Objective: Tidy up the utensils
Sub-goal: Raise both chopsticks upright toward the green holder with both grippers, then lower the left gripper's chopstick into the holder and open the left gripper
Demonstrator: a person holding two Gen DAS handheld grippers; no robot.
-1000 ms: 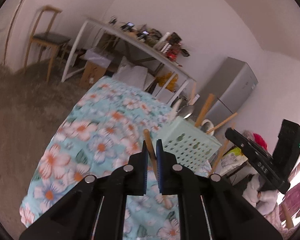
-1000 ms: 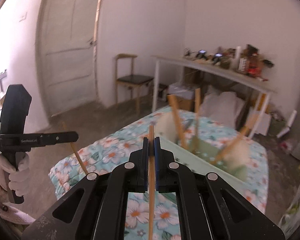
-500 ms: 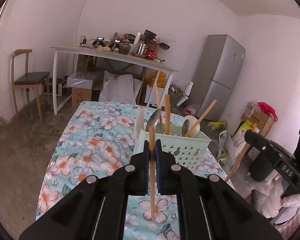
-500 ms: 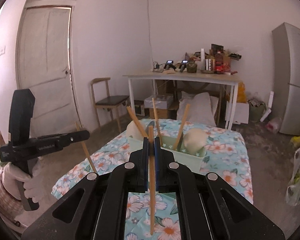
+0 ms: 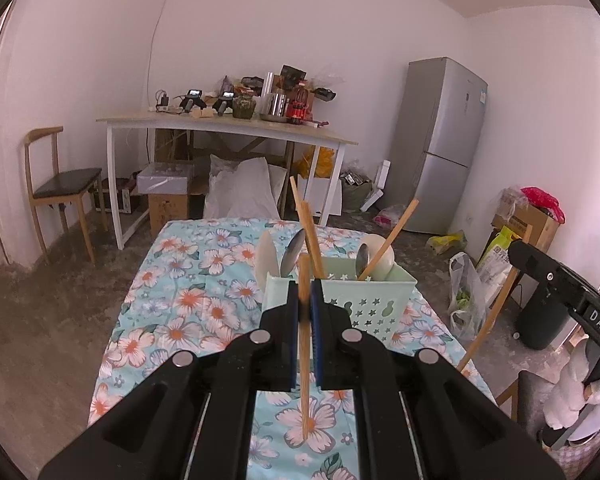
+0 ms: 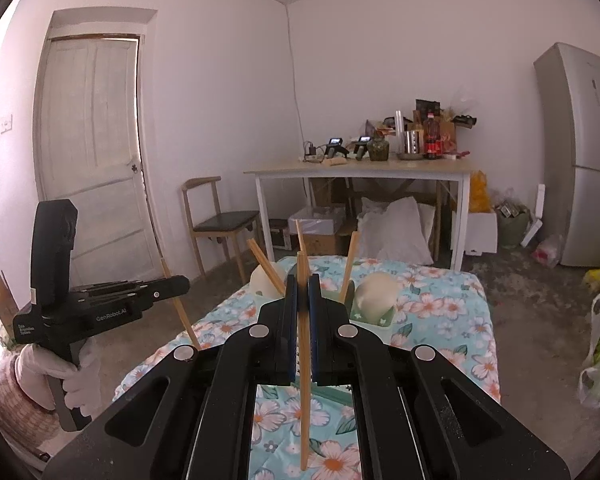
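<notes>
— What's the left gripper [image 5: 305,300] got?

— A single wooden chopstick [image 5: 303,344]. The blue pads [image 5: 318,332] are pinched tight on it, and it stands nearly upright between them, its lower end hanging above the flowered tablecloth [image 5: 188,280].

— And the right one?

— Same story. The right gripper [image 6: 302,300] is clamped on its own chopstick [image 6: 304,380], also close to upright, with the tip poking out above the pads and the rest dropping down toward the cloth.

— Where's the holder they go in?

— The pale green basket [image 5: 364,296] sits on the table just past the left gripper, toward the right-hand edge of the cloth. It has star-shaped holes cut into the front wall. Already in it: more chopsticks [image 5: 388,236] leaning at angles, a metal spoon [image 5: 294,254] bowl-up, and a couple of white spoons [image 5: 267,254].

— Can you see both grippers at once?

— From the right one's camera, yes: the left gripper sits off to the left, carried by a white-gloved hand [image 6: 60,372], with its chopstick slanting down to the table edge. From the left camera, the right gripper shows at the right edge with its stick angled down beside the table.

— Are either of the held sticks touching the basket?

— I can't tell; each gripper hides part of the basket.

— What's behind it all?

— A white-legged table [image 5: 228,128] crowded with bottles and gadgets, a wooden chair [image 5: 56,184], and a grey fridge [image 5: 440,140].
</notes>
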